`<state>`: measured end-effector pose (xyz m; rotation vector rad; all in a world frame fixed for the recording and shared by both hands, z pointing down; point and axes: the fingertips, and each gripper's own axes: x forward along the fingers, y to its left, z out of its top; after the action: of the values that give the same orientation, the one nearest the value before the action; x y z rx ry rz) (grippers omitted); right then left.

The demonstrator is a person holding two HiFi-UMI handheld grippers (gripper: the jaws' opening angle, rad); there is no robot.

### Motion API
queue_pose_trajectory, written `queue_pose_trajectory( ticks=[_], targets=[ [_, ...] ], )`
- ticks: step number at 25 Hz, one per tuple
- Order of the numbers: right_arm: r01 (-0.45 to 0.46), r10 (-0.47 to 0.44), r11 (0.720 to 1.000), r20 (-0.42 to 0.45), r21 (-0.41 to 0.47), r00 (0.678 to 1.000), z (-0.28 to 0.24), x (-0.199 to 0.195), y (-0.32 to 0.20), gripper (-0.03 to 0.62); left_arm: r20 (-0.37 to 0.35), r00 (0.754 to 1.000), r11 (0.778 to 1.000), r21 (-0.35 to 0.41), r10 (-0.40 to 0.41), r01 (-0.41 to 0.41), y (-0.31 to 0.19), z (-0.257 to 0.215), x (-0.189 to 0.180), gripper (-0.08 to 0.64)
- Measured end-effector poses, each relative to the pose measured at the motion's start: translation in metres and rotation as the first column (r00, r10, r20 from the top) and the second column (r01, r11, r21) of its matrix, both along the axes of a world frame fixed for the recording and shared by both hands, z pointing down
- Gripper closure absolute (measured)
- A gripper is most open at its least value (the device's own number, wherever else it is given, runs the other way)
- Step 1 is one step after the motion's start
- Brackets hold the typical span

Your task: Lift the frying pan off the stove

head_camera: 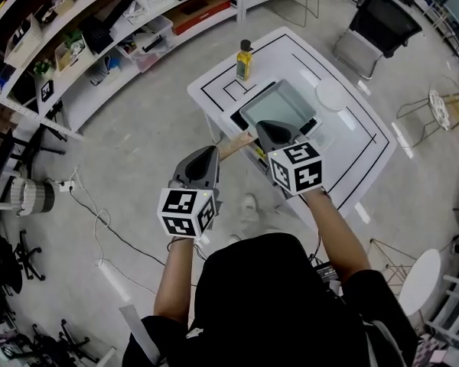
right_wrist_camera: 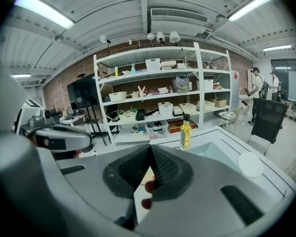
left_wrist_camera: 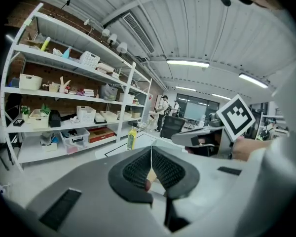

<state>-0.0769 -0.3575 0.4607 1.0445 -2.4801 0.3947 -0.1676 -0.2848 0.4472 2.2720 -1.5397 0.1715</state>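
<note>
A square grey frying pan (head_camera: 278, 104) sits on a black stove (head_camera: 312, 125) on the white table (head_camera: 214, 82); its wooden handle (head_camera: 236, 147) sticks out towards me. My right gripper (head_camera: 271, 131) hangs over the pan's near edge, jaws shut and empty. My left gripper (head_camera: 206, 154) is held left of the handle, off the table's edge, also shut with nothing in it. In the left gripper view the pads (left_wrist_camera: 163, 169) meet along one line, and in the right gripper view the tips of the right gripper (right_wrist_camera: 150, 152) touch. Part of the pan is hidden by the right gripper.
A yellow bottle (head_camera: 244, 60) stands at the table's far corner, a white plate (head_camera: 330, 95) lies right of the pan. Shelves (head_camera: 99, 29) with boxes run along the left, and a black chair (head_camera: 379, 21) stands beyond the table. Cables (head_camera: 99, 228) trail on the floor at left.
</note>
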Motion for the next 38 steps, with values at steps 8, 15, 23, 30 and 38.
queue_pose_trajectory(
  ticks=[8,15,23,30,38],
  targets=[
    [-0.005,0.005,0.999,-0.001,-0.038,1.0,0.014,0.007,-0.03,0.591,0.044,0.998,0.993,-0.113,0.035,-0.03,-0.03,0.025,0.003,0.549],
    [-0.011,0.01,0.998,-0.005,-0.069,1.0,0.027,0.014,-0.044,0.591,0.083,0.991,0.982,-0.166,0.103,-0.088,-0.047,0.042,0.011,0.547],
    [-0.021,0.019,0.994,-0.013,-0.105,1.0,0.043,0.022,-0.055,0.591,0.088,0.974,0.945,-0.276,0.209,-0.178,-0.055,0.07,0.026,0.44],
    [-0.019,0.017,0.992,-0.019,-0.125,1.0,0.052,0.025,-0.063,0.591,0.191,0.901,0.88,-0.368,0.389,-0.302,-0.055,0.09,0.043,0.361],
    [-0.031,0.028,0.99,-0.02,-0.139,0.999,0.058,0.031,-0.068,0.591,0.206,0.839,0.808,-0.457,0.503,-0.372,-0.055,0.111,0.057,0.324]
  ],
)
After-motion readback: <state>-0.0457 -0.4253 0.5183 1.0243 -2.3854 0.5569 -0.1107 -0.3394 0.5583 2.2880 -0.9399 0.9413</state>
